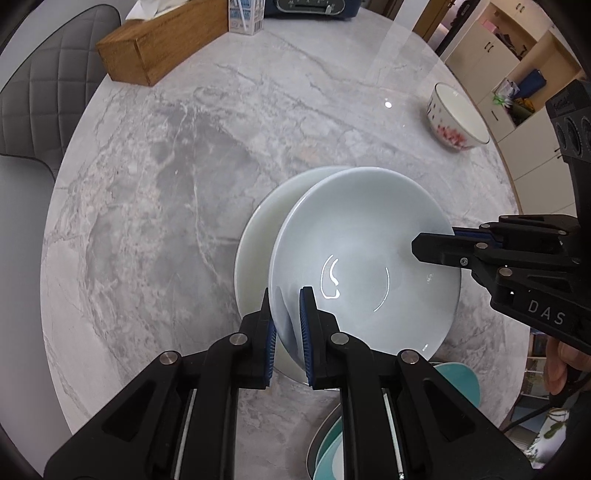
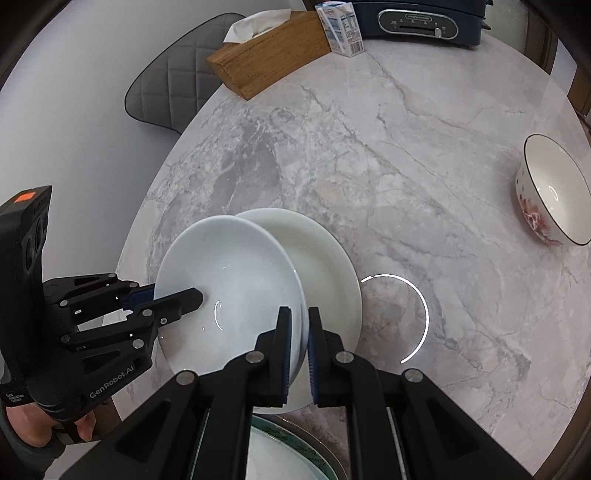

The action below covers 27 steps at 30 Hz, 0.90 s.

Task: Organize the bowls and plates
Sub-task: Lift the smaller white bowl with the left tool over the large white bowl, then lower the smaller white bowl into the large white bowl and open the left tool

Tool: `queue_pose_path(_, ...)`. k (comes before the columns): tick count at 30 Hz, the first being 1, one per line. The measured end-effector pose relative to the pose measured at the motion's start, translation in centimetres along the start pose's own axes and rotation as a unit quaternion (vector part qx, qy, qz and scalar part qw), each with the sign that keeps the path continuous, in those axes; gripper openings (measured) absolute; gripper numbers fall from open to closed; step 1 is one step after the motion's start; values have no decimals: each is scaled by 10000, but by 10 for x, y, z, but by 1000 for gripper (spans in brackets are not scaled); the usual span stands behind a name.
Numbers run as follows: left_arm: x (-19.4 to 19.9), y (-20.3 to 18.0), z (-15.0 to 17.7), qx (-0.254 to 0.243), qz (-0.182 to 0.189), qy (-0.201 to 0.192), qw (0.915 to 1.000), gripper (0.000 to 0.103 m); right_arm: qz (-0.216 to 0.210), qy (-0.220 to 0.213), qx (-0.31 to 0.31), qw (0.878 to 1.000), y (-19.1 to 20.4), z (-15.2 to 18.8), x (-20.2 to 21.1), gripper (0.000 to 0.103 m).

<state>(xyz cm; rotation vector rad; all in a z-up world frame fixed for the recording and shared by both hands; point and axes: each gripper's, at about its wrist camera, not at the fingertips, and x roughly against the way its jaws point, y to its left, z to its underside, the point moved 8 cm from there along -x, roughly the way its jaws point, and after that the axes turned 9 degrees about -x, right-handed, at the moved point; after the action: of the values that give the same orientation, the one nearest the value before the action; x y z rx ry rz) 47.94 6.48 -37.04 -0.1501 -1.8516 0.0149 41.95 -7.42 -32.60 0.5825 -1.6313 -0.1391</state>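
A pale blue-white plate (image 1: 365, 258) is held tilted above a cream plate (image 1: 266, 236) that lies on the marble table (image 1: 166, 192). My left gripper (image 1: 287, 306) is shut on the blue-white plate's near rim. My right gripper (image 1: 432, 243) grips the same plate's right rim. In the right wrist view the right gripper (image 2: 298, 325) is shut on the blue-white plate (image 2: 236, 280), the cream plate (image 2: 325, 266) lies under it, and the left gripper (image 2: 184, 299) clamps the plate's left rim. A floral bowl (image 1: 456, 116) stands at the far right; it also shows in the right wrist view (image 2: 554, 192).
A wooden tissue box (image 1: 159, 40), a milk carton (image 1: 245, 14) and a dark appliance (image 2: 417, 18) stand at the table's far edge. A grey chair (image 1: 44, 85) is at the left. Teal-rimmed plates (image 1: 458, 380) (image 2: 280, 450) lie at the near edge. Cabinets (image 1: 491, 62) stand behind.
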Motion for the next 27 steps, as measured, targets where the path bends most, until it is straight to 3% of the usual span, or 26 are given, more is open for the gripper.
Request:
queue_pose_path(6, -18, -3, 5, -17, -29, 191, 9998, 10, 149, 95, -1, 9998, -7, 5, -14, 10)
queue_pose_path(19, -25, 5, -4, 138, -208, 68, 9997, 13, 240, 0, 85, 9997, -11, 1, -26, 13)
queue_pose_path(20, -23, 6, -4, 167, -207, 55, 9996, 15, 261, -7, 101, 9996, -10, 1, -25, 16)
queue_pose_path(24, -11, 4, -5, 257, -6, -113, 9996, 36, 130, -162, 89, 9997, -3, 1, -17, 52)
queue_pose_path(25, -7, 1, -6, 258, 47, -187, 9995, 47, 118, -201, 93, 9997, -1, 0, -15, 53)
queue_pose_path(27, 2, 0, -6, 238, -79, -278, 9993, 52, 207, -349, 147, 9991, 1, -2, -7, 58)
